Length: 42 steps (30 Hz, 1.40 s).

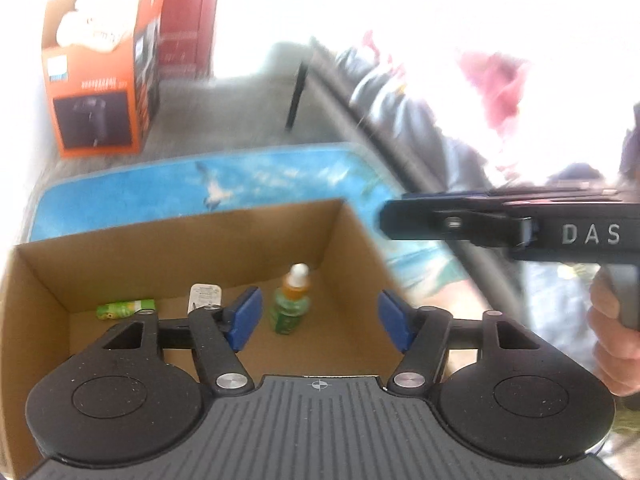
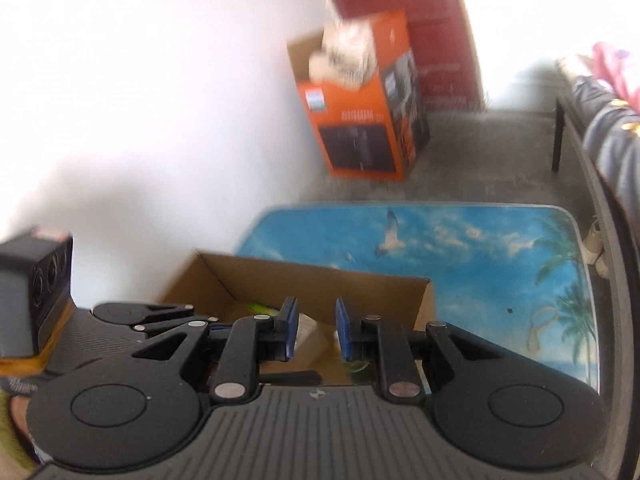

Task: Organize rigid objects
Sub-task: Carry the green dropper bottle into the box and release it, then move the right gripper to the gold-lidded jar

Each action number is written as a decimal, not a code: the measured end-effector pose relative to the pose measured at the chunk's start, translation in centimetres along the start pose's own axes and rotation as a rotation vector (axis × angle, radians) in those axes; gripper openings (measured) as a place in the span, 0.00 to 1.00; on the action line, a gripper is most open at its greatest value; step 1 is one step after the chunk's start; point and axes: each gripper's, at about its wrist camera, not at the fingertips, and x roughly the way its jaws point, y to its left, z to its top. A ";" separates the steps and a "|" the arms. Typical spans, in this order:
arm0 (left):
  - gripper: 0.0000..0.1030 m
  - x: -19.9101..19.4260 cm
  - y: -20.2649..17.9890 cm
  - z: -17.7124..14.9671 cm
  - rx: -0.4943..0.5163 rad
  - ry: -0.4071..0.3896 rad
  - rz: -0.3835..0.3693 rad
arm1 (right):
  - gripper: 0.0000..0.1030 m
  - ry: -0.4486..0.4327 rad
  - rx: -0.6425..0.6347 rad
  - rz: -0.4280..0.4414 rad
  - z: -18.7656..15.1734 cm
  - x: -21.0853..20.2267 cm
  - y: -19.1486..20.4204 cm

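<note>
An open cardboard box (image 1: 48, 280) stands on a blue beach-print mat (image 1: 280, 176). Inside it a small green bottle with an orange neck and white cap (image 1: 291, 304) stands upright, a green packet (image 1: 125, 309) lies at the left, and a white blister pack (image 1: 205, 296) leans on the back wall. My left gripper (image 1: 320, 318) hovers over the box, open and empty, the bottle between its blue pads. My right gripper (image 2: 316, 330) is partly open and empty above the box (image 2: 304, 276); it shows side-on in the left wrist view (image 1: 500, 224).
An orange product box (image 1: 100, 80) stands on the grey floor by the white wall, also in the right wrist view (image 2: 360, 108). A red door (image 2: 432, 20) is behind it. A dark sofa edge with clothes (image 1: 400, 112) runs along the right of the mat (image 2: 480, 248).
</note>
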 end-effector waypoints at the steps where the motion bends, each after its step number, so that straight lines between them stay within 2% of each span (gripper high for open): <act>1: 0.68 -1.8 -0.3 -0.6 0.001 -0.030 -0.017 | 0.24 -0.028 0.015 0.012 -0.6 -1.7 0.3; 2: 0.72 -3.3 -0.5 -1.3 0.000 -0.057 -0.029 | 0.27 -0.046 0.026 0.025 -1.4 -3.2 0.6; 3: 0.76 -4.9 -0.7 -2.1 0.003 -0.081 -0.037 | 0.34 -0.061 0.036 0.038 -2.2 -4.5 0.9; 4: 0.77 -6.3 -0.9 -3.0 0.006 -0.099 -0.033 | 0.45 -0.077 0.043 0.048 -3.2 -5.7 1.2; 6: 0.79 -8.7 -0.9 -5.1 -0.005 -0.128 -0.016 | 0.53 -0.094 0.052 0.055 -5.3 -7.4 2.0; 9: 0.83 -11.2 -0.2 -8.8 -0.044 -0.162 0.002 | 0.53 -0.085 0.092 0.085 -8.7 -8.5 2.9; 13: 0.85 -12.0 0.7 -13.8 -0.050 -0.176 0.096 | 0.54 -0.056 0.182 0.169 -12.6 -7.6 4.1; 16: 0.86 -11.5 1.5 -17.0 -0.022 -0.163 0.150 | 0.54 -0.013 0.222 0.188 -14.7 -4.7 5.1; 21: 0.86 -10.3 2.5 -20.7 -0.004 -0.114 0.205 | 0.55 0.096 0.256 0.186 -17.0 1.8 6.6; 26: 0.83 -7.9 2.7 -21.8 0.040 -0.073 0.271 | 0.55 0.180 0.244 0.176 -17.7 6.8 8.4; 31: 0.76 -5.8 3.5 -22.1 0.038 -0.067 0.296 | 0.54 0.207 0.222 0.166 -17.6 9.4 9.6; 36: 0.73 -4.9 4.3 -22.6 -0.001 -0.124 0.239 | 0.46 0.241 0.210 0.162 -17.6 11.4 10.1; 42: 0.73 -5.1 3.9 -22.6 0.003 -0.135 0.212 | 0.47 0.260 0.187 0.133 -17.7 10.8 10.4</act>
